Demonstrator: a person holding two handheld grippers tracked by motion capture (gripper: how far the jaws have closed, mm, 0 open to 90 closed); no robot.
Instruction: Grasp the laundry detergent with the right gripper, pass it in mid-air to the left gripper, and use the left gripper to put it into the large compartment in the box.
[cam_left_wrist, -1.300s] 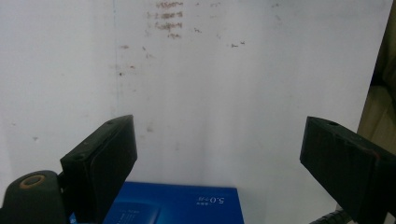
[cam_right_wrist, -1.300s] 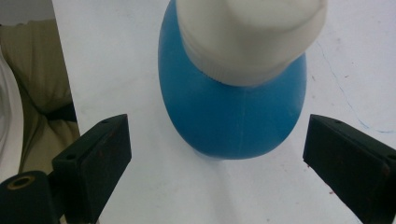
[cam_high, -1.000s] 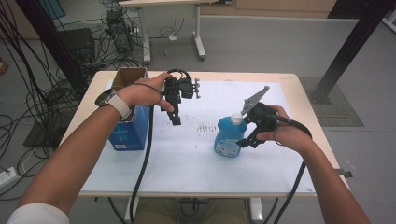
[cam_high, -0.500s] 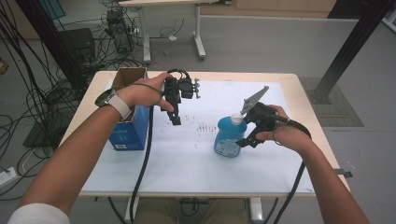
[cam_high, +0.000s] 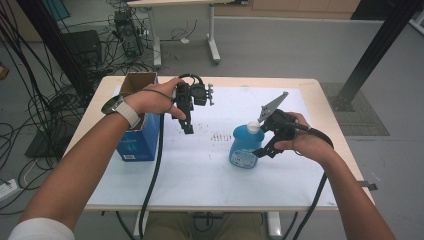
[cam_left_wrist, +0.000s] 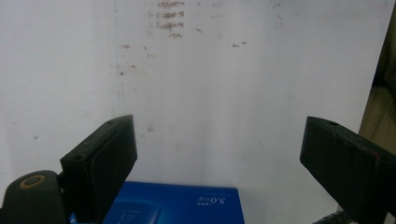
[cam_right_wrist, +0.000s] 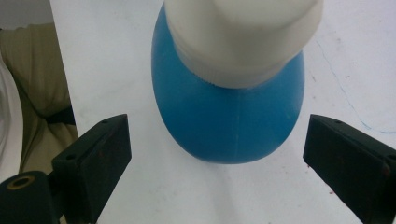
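A blue bottle (cam_high: 246, 146) with a white cap (cam_high: 253, 127) stands upright on the white sheet (cam_high: 210, 165) right of centre. My right gripper (cam_high: 264, 150) hangs just right of it, pointing down; in the right gripper view its jaws stand wide apart with the blue bottle (cam_right_wrist: 229, 107) between and beyond them, untouched. My left gripper (cam_high: 188, 129) is held above the sheet at centre left, pointing down, open with nothing between its fingers (cam_left_wrist: 100, 161). The blue box (cam_left_wrist: 173, 205) lies at the bottom of the left gripper view.
An open blue cardboard box (cam_high: 137, 125) stands at the table's left side, behind my left wrist. Small dark marks (cam_high: 220, 136) dot the sheet between the grippers. Cables trail from both grippers over the front edge. Desks and cable clutter stand on the floor beyond.
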